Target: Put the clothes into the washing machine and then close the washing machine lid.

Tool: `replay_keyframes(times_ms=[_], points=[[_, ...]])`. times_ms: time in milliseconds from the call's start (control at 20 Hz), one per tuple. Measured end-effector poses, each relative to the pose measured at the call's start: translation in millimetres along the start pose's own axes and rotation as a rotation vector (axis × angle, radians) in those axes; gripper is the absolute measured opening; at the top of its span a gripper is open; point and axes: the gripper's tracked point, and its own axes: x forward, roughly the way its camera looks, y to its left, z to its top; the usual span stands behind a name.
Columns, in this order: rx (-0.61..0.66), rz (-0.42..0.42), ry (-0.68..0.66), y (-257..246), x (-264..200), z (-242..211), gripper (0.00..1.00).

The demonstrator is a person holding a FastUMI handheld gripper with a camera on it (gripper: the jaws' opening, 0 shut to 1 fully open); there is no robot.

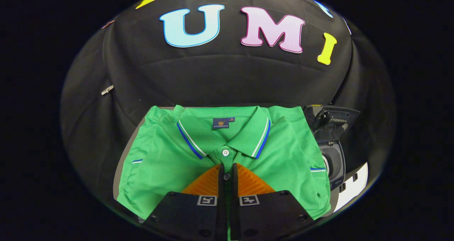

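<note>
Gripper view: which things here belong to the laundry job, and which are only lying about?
Belong to the job:
- green polo shirt, folded flat, under the claw
- washing machine, beside the shirt, lid up
- claw, fingers nearly together at the shirt's button placket; whether they pinch cloth is unclear

Only lying about:
- metal clip on the booth cloth
- white patch beyond the machine, unidentifiable

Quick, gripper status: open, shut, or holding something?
Gripper: shut, orange fingers pinching the green polo shirt at its button placket, below the collar. Washing machine beside the shirt has its lid up.
</note>
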Motion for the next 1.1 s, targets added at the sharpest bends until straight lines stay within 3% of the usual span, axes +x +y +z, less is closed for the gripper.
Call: replay_keyframes(times_ms=[550,1100], points=[[-0.033,-0.056,-0.155,-21.9,-33.0,45.3,0.08],[-0.031,-0.181,-0.24,-130.0,-49.7,85.3,0.08]])
